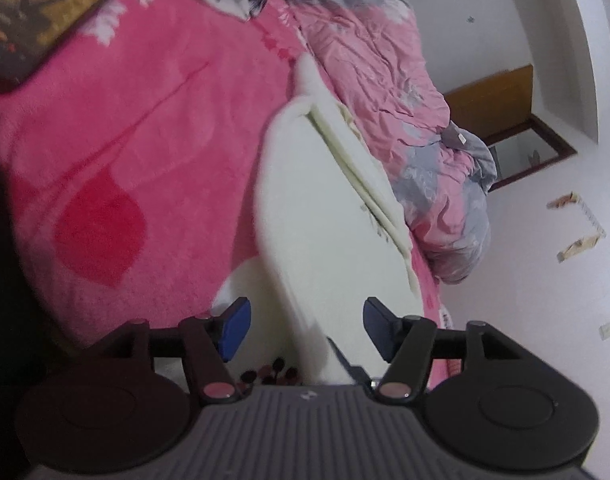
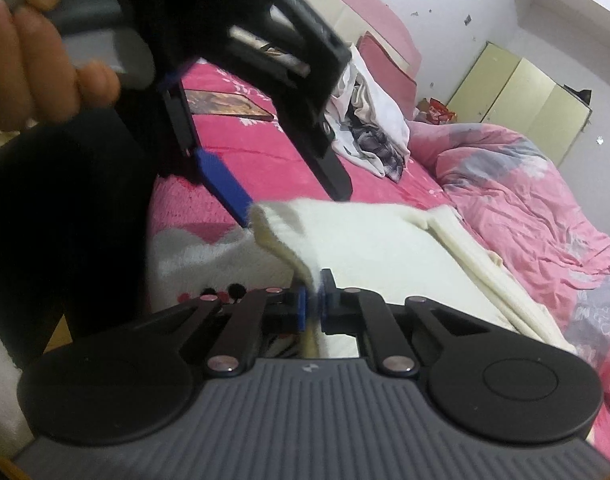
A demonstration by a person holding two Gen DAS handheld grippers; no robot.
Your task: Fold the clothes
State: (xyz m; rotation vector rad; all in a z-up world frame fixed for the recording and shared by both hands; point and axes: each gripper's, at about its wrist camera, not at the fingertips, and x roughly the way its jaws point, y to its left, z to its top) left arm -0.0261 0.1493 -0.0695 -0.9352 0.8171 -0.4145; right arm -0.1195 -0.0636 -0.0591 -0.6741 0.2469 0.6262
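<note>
Right claw: jaws nearly together, blue pads pinching a near corner of the cream garment; the cloth rises out of the pinch in a raised fold that runs up and to the left.
Left claw: jaws standing apart, nothing pressed between the pads; a blurred ridge of the same garment passes through the gap without either pad bearing on it.
Left claw from the right wrist view: it hangs above and to the left of the lifted corner, its blue pad just beside the cloth's upper edge but not gripping it; a hand holds its handle at the top left.
Garment: lies on the pink bed, its long axis running away from both claws toward the crumpled pink and grey quilt, with a ribbed edge along the quilt side.
Nearer hand: the right one, already fastened on; the left is free.
Deciding relation: the lifted corner sits between the two claws, so the left one likely needs a fresh hold beside it.
Beyond: a heap of unfolded clothes further up the bed.
</note>
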